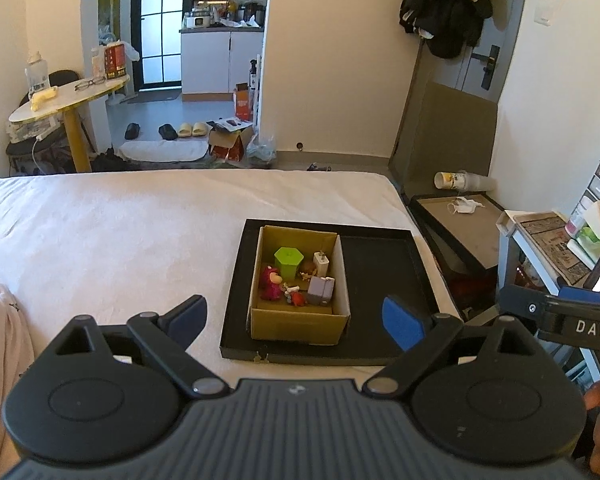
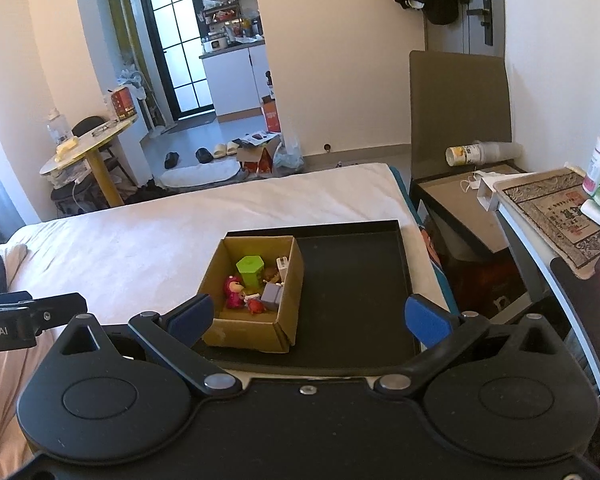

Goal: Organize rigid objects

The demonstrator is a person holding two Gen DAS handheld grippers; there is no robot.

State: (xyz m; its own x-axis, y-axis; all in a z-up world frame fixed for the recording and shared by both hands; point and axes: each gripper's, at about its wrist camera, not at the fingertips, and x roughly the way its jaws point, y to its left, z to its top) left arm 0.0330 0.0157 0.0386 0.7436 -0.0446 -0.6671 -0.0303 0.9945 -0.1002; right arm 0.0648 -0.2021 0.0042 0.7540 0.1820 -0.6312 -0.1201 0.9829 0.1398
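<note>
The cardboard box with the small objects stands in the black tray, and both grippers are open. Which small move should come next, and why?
Probably lower the right gripper toward the green hexagonal container in the cardboard box. Both grippers are open and empty, above the bed and short of the box. The container stands tallest among the objects, and the right half of the black tray is bare.

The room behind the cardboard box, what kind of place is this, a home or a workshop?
Most likely a small studio flat. The cardboard box sits in a black tray on a bed, a kitchenette opens behind, and slippers lie on the floor near coats hung by the door.
</note>
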